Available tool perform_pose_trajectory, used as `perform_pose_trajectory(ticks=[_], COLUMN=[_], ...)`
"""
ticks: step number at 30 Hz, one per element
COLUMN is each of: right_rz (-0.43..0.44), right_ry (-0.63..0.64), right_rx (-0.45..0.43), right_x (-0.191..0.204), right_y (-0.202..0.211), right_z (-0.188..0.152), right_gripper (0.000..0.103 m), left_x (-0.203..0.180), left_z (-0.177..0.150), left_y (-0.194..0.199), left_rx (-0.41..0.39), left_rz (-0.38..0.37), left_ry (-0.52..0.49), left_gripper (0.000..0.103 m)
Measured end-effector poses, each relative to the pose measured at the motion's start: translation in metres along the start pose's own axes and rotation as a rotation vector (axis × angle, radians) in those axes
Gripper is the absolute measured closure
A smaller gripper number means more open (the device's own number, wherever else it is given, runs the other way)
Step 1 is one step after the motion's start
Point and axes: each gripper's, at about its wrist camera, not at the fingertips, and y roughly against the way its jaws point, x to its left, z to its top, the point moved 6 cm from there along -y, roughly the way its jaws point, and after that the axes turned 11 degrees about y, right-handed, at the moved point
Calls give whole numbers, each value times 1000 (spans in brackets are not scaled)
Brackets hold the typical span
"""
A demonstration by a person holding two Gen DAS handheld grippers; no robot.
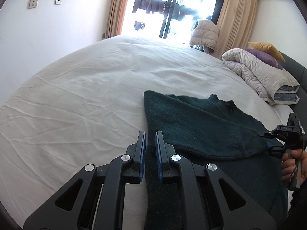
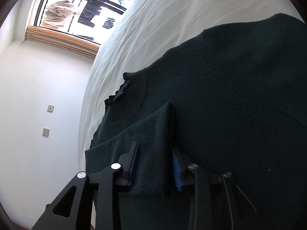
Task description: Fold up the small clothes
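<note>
On the white bed sheet (image 1: pixel 80 88), left wrist view: a dark green sweater (image 1: pixel 201 122) lies toward the bed's right side, one part folded over onto the body. Left gripper (image 1: pixel 150 140) is clenched on a strip of the sweater's fabric that runs between its blue-padded fingers (image 1: pixel 142 153). At the right edge of the view a hand (image 1: pixel 291 164) holds the right gripper (image 1: pixel 268 134) at the sweater's far side. A rolled duvet (image 1: pixel 261 76) and pillows (image 1: pixel 266 51) sit at the headboard end; a puffer jacket (image 1: pixel 205 34) hangs by the window. Right wrist view: right gripper (image 2: pixel 155 153) grasps a raised fold of the sweater (image 2: pixel 230 88), jaws pressing the fabric from both sides; the ribbed collar (image 2: pixel 119 92) lies just ahead, near the sheet (image 2: pixel 153 19)
</note>
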Motion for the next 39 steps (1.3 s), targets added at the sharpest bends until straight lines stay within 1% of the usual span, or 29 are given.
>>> perform_pose_trajectory(ticks=[3,5,7,8,9,10,11,13,15,17,18,20,21,22,23,25,26,27,28,29,30,31,33,34,35,36,37,38,39], right_rz=[-42,-86,-118,-126,-131,-141,-152,-165,-169,-176,-213,-338,-365,-333,-276,-154,-101,-38,27,73,94,95,58,54,62,91,124,121,88], right_ry=[43,61,64,61,57,54,53,52,46,26,20,69,93,108,123,172,200,219,222,218,214,200,134,103,76,36,-13,-47,-66], right_rx=[12,24,26,25,18,8,-3,-18,-35,-44,-53,-87,-117,-147,-170,-182,-170,-146,-119,-99,-76,-46,5,4,-17,-40,-75,-115,-155], right_x=[2,-1,-5,-7,-9,-11,-14,-18,-24,-28,-28,-19,-10,1,15,46,61,73,82,87,87,82,60,46,36,25,11,-3,-17], right_y=[-1,-3,0,2,4,6,8,11,11,14,19,33,41,45,47,41,32,20,5,-9,-24,-39,-62,-67,-64,-57,-47,-34,-20], right_z=[-5,-7,-9,-9,-9,-8,-7,-5,-3,-4,-4,-4,-3,-1,1,4,4,3,2,0,-3,-6,-13,-15,-15,-13,-12,-9,-6], right_gripper=[63,74,88,90,91,92,92,95,96,96,96,94,92,92,92,92,92,88,82,79,75,73,73,89,100,103,103,103,103], left_x=[-16,-31,-43,-48,-48,-44,-39,-38,-41,-40,-39,-36,-36,-35,-35,-36,-36,-36,-35,-35,-34,-33,-32,-31,-31,-31,-31,-32,-33], left_z=[8,11,8,3,-3,-11,-16,-19,-23,-26,-26,-27,-26,-27,-27,-27,-27,-27,-27,-28,-28,-27,-27,-27,-27,-27,-27,-27,-27], left_y=[-8,-20,-40,-52,-64,-76,-83,-81,-82,-83,-83,-83,-85,-85,-85,-85,-85,-85,-86,-85,-85,-86,-86,-86,-87,-87,-88,-89,-89], left_rx=[7,13,71,108,144,182,205,189,185,179,178,181,183,185,185,184,183,180,180,181,184,186,192,194,195,196,195,193,191], left_rz=[-13,3,26,51,78,91,86,70,87,90,84,68,62,59,58,60,61,60,59,58,54,48,35,30,26,24,25,28,32], left_ry=[-50,-106,-158,-198,-229,-233,-229,-242,-286,-295,-289,-272,-266,-263,-262,-266,-269,-269,-268,-267,-263,-257,-244,-238,-234,-232,-234,-238,-242], left_gripper=[93,93,93,93,93,93,93,93,93,93,93,93,93,93,93,93,93,93,93,93,93,93,93,93,93,93,93,93,93])
